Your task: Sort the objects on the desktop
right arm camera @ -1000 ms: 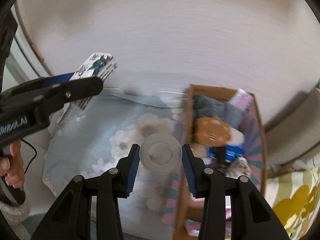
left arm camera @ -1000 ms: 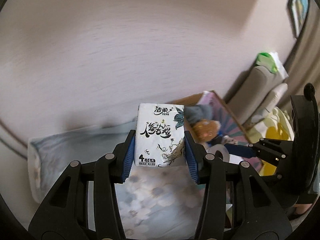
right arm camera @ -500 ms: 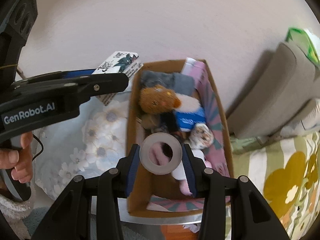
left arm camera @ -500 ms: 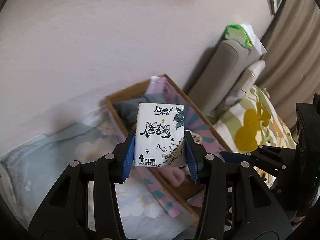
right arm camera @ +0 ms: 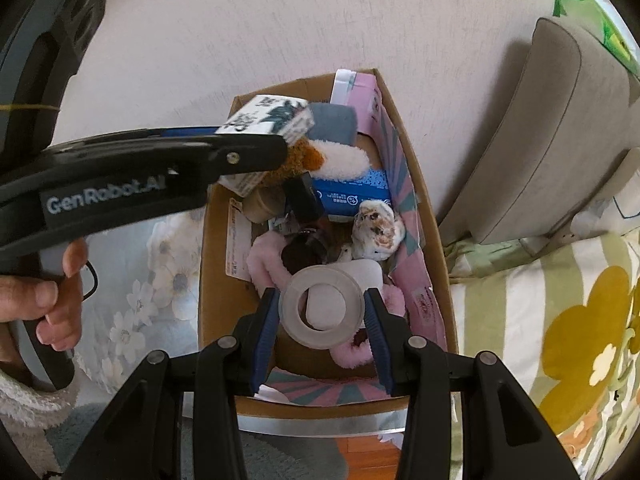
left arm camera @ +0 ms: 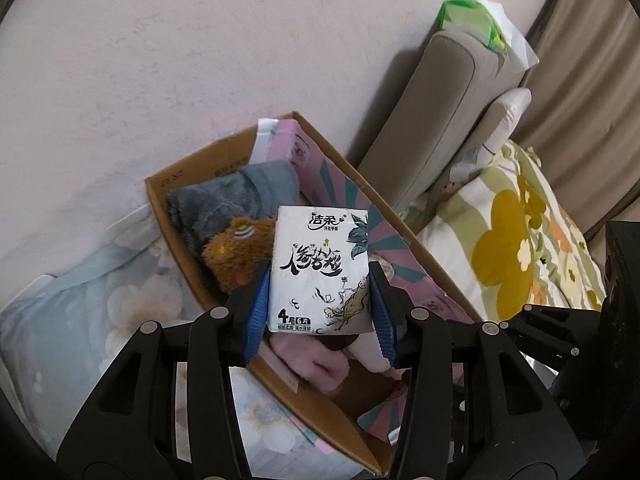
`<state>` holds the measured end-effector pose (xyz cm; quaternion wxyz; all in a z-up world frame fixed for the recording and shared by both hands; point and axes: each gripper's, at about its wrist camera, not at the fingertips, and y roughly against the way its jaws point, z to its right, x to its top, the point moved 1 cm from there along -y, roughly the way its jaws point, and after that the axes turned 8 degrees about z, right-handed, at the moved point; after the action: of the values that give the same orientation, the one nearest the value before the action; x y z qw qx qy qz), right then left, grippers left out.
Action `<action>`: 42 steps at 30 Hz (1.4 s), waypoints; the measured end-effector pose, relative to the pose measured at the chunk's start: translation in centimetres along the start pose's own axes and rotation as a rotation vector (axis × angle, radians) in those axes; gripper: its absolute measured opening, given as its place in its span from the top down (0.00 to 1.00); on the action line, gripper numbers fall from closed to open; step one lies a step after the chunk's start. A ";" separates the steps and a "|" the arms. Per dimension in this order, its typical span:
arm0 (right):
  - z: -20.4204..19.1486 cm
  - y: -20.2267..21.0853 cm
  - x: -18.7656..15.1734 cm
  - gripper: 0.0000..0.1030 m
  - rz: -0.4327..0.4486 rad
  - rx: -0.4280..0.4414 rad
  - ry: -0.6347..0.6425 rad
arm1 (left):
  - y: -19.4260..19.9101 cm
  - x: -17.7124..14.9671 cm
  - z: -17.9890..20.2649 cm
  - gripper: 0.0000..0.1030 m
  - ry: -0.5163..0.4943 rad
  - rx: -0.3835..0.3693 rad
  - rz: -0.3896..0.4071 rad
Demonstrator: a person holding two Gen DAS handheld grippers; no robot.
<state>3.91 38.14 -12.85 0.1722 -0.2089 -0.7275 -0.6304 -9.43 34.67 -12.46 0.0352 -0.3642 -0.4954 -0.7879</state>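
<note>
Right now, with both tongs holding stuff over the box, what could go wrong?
The cardboard box is already crowded, so the tape roll might land on the pink fluffy thing and roll. The tissue pack hangs above the brown plush toy and could bounce off it. The left tongs and right tongs are close, so they might bump.

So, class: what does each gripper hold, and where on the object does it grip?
The left gripper clamps the tissue pack by its lower side edges. The right gripper pinches the tape roll across its outer rim.
</note>
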 end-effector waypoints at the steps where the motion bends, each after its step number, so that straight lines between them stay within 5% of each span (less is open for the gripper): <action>1: 0.0 -0.3 0.0 0.62 -0.001 0.004 0.001 | -0.4 0.0 0.1 0.59 -0.003 0.002 -0.006; 10: -0.1 -1.2 -0.1 0.62 -0.037 -0.027 0.015 | -1.9 0.1 -0.1 0.54 0.001 0.039 -0.052; 11: -0.2 -1.4 -0.2 0.55 -0.047 -0.039 0.022 | -2.1 0.1 -0.2 0.46 0.009 0.053 -0.064; 12: -0.3 -1.5 -0.3 0.39 -0.053 -0.046 0.027 | -2.1 0.1 -0.1 0.14 0.009 0.061 -0.064; 13: -0.4 -1.5 -0.4 0.29 -0.050 -0.047 0.027 | -2.0 0.1 0.0 0.01 0.002 0.065 -0.049; 14: -0.3 -1.5 -0.4 0.18 -0.043 -0.041 0.024 | -1.7 0.1 0.1 0.00 -0.007 0.062 -0.030; 20: -0.5 -1.1 -0.8 0.01 -0.025 -0.016 -0.001 | -0.9 0.4 0.3 0.00 -0.026 0.061 -0.014; 32: -2.0 0.5 -0.9 0.01 0.014 -0.068 0.023 | 3.4 -0.9 -0.8 0.00 -0.010 0.063 0.030; 42: -6.1 2.8 1.0 0.01 0.086 -0.078 0.004 | 9.8 -2.1 -5.2 0.00 0.067 0.092 0.083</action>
<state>4.46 32.51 -9.12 0.1923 -0.2451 -0.6925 -0.6507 -6.61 24.83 -7.63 0.1013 -0.3557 -0.5139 -0.7740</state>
